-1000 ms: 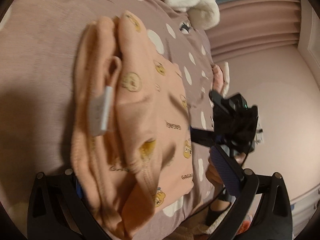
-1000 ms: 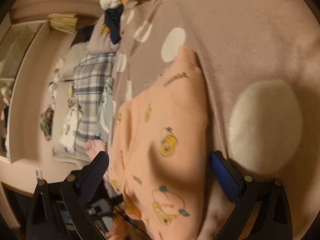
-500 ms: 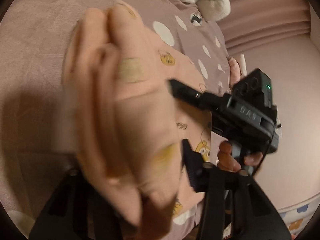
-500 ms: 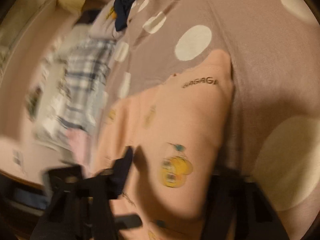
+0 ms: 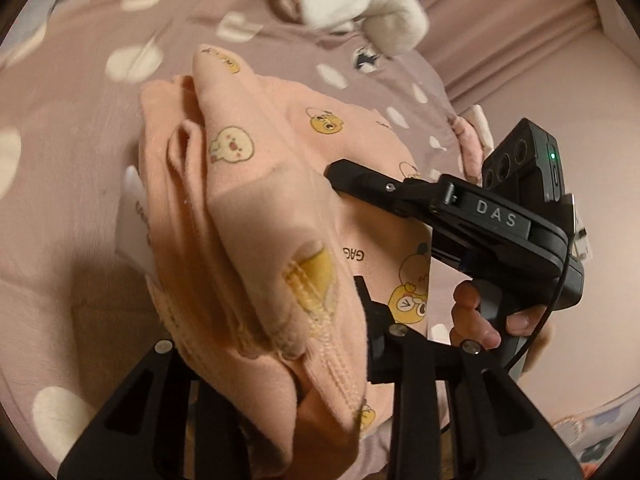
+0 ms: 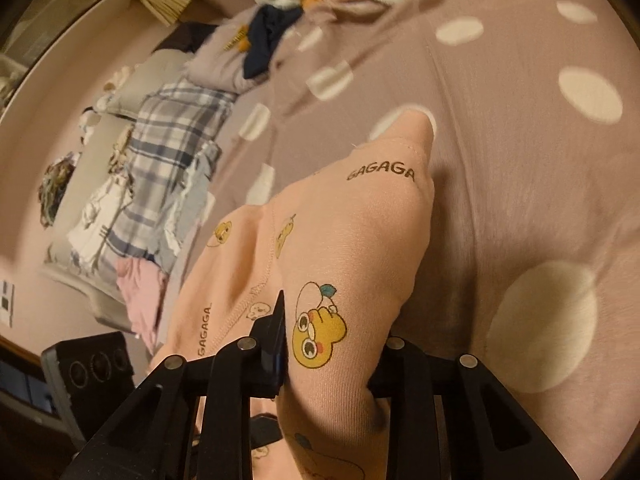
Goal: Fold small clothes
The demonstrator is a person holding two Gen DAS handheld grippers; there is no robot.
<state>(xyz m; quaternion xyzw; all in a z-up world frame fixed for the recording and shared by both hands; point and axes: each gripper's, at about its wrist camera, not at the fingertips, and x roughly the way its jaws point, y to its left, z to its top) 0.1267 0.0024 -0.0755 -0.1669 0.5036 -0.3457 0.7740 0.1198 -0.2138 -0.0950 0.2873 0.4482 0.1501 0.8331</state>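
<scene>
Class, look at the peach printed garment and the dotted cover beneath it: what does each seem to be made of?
Peach garment: apparently soft matte knit, perhaps cotton jersey; fine ribbing, stitched seams and limp folds show. Dotted cover: seemingly a brushed, slightly fuzzy matte fabric, with soft-edged pale dots and gentle creases; the fibre cannot be told.

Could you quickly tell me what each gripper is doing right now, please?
Left gripper: jaws closing, clamped on the peach garment.
Right gripper: jaws closing, clamped on the same garment.

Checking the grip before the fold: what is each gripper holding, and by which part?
Both are closing on the peach garment: the left gripper on its bunched ribbed hem, the right gripper on a fold beside the duck print.
</scene>
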